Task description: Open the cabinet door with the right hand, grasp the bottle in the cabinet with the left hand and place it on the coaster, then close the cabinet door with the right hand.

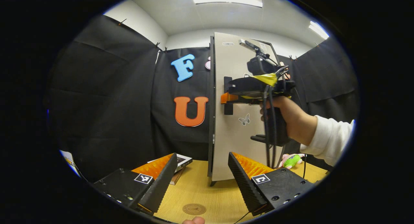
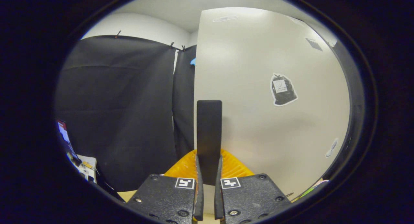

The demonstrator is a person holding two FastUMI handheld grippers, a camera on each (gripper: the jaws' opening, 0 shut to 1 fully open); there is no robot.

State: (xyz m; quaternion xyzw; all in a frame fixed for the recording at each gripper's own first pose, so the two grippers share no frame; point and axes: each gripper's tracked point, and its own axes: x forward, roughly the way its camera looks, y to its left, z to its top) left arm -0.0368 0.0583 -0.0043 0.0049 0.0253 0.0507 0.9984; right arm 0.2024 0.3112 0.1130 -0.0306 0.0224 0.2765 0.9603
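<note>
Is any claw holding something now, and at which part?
The right claw is shut on the door handle of the cabinet door, gripping its lower end. The left claw is open and holds nothing.

cabinet door looks like smooth matt laminate, its handle matt dark plastic. table is pale wood grain with a slight sheen, coaster looks like wood or cork, the sleeve soft white cloth

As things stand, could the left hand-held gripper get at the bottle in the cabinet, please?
Probably not yet. The cabinet door stands between the open left hand-held gripper and the inside, and the right hand-held gripper is shut on the door handle. I cannot see the bottle.
</note>
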